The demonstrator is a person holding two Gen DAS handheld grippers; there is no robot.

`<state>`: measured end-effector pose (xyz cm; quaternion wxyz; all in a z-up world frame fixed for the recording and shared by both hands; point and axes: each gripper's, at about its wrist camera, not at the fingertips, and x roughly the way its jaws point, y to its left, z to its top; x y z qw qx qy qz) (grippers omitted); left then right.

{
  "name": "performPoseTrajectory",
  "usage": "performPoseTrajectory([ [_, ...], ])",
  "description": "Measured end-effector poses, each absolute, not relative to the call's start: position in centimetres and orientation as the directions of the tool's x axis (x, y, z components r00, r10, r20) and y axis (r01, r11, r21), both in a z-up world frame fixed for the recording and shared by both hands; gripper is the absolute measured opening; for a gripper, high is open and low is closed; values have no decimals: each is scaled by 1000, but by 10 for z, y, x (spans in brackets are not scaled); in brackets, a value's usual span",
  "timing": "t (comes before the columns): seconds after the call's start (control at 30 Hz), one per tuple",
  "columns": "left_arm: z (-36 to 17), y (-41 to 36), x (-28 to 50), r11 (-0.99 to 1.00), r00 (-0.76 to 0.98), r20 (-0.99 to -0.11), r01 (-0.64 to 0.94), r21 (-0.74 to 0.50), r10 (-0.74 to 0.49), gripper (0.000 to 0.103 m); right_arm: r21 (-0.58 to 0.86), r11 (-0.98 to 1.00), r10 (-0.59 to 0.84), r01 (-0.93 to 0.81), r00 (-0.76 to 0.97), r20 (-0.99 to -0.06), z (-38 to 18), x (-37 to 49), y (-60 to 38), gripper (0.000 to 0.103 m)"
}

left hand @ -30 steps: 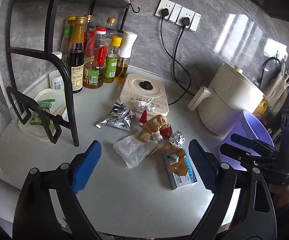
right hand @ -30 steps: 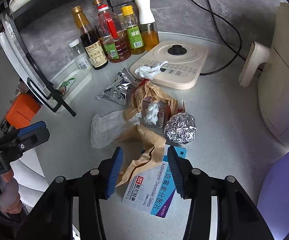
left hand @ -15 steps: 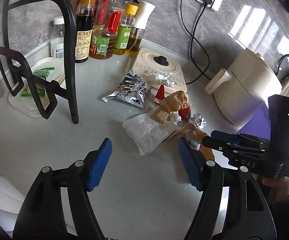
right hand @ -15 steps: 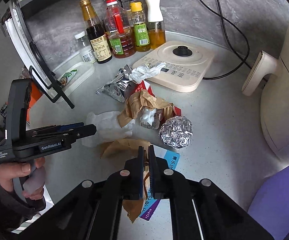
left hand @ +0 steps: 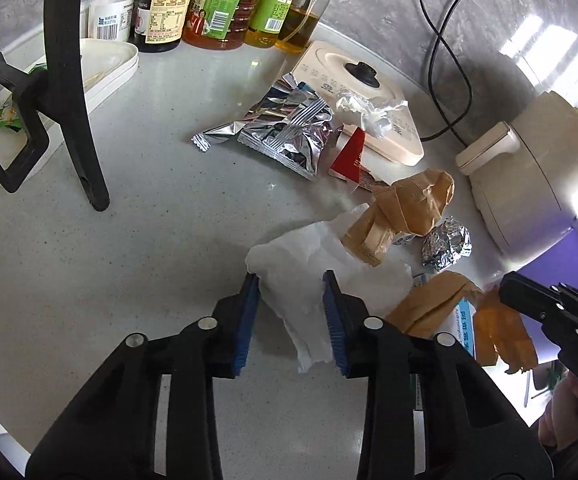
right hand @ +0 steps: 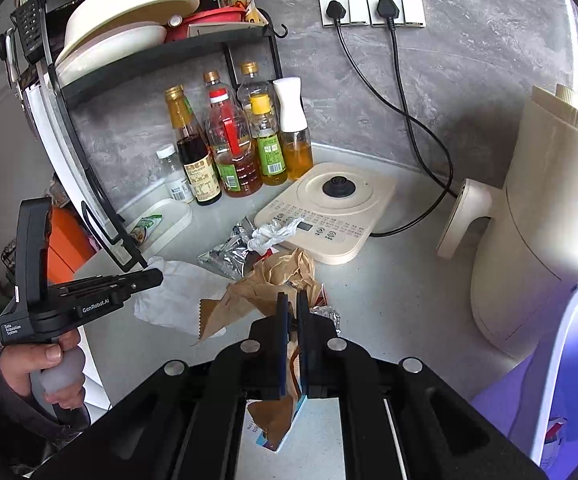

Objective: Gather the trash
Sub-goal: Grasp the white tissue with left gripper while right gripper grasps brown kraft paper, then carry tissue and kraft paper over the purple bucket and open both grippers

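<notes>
Barely begun. Right gripper (right hand: 292, 316) clamped on brown paper (right hand: 249, 300); left gripper (left hand: 289, 292) open astride tissue (left hand: 313, 268). Foil ball (left hand: 447, 243), wrapper (left hand: 285, 132) left.

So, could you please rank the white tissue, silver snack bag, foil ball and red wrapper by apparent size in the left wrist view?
1. white tissue, though nearest the camera, so partly inflated
2. silver snack bag
3. foil ball and red wrapper: too alike to rank
</notes>
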<state>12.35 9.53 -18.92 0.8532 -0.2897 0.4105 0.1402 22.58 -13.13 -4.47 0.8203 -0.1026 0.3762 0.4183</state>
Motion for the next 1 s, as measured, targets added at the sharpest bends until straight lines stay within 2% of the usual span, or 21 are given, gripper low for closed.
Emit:
performPoseTrajectory([
  [0.07, -187, 93, 126, 793, 618, -786, -482, -373, 6, 9, 153, 641, 620, -753, 390, -681, -32, 227, -137, 5],
  [0.17, -170, 89, 123, 807, 644, -764, -474, -351, 46, 6, 159, 653, 642, -740, 429, -636, -8, 227, -152, 6],
  [0.4, -118, 87, 107, 831, 699, -701, -469, -299, 143, 6, 174, 726, 634, -665, 551, -543, 29, 234, -200, 6],
  [0.53, -84, 84, 99, 847, 741, -652, -444, -294, 162, 6, 233, 750, 635, -619, 576, -515, 43, 237, -236, 6],
  [0.73, -35, 67, 99, 886, 801, -571, -384, -258, 181, 6, 226, 826, 554, -517, 668, -497, 54, 233, -291, 6],
  [0.93, 2, 34, 114, 930, 848, -514, -281, -236, 126, 6, 213, 895, 446, -392, 756, -479, 55, 219, -345, 9],
  [1.0, 10, 21, 119, 943, 863, -494, -242, -228, 102, 6, 203, 914, 406, -352, 762, -505, 51, 215, -359, 15],
])
